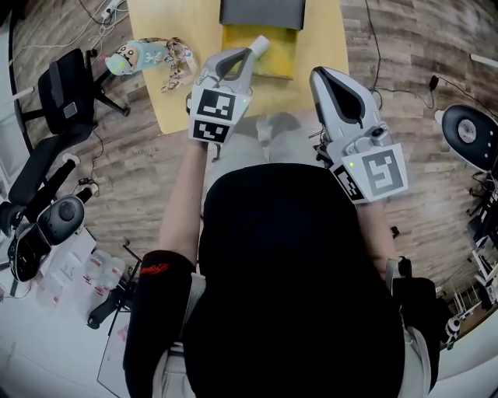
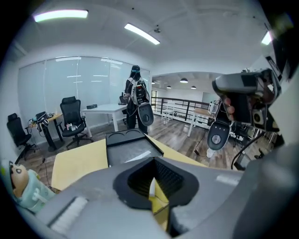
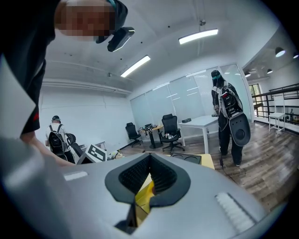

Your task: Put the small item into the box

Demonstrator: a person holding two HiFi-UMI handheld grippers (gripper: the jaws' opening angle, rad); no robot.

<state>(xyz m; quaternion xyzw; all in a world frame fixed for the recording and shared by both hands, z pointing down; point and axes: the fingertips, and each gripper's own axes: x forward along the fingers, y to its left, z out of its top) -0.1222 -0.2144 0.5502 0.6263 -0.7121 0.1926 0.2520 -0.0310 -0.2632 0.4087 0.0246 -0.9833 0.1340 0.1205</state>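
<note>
A yellow box (image 1: 261, 53) lies on the yellow table (image 1: 175, 93), with a dark tray (image 1: 261, 12) just beyond it. At the table's left end rests a small pale-blue plush toy (image 1: 144, 54), which shows again at the lower left edge of the left gripper view (image 2: 21, 186). My left gripper (image 1: 261, 44) hovers over the box's near left part with its jaws together; I see nothing between them (image 2: 152, 179). To the right of the box, near the table's edge, my right gripper (image 1: 320, 76) is also shut and empty (image 3: 147, 179).
Black office chairs (image 1: 66, 85) stand to the left on the wooden floor. A round grey device (image 1: 471, 132) and cables lie to the right. A person with a backpack (image 2: 136, 100) stands beyond the table by a white desk (image 2: 105, 109).
</note>
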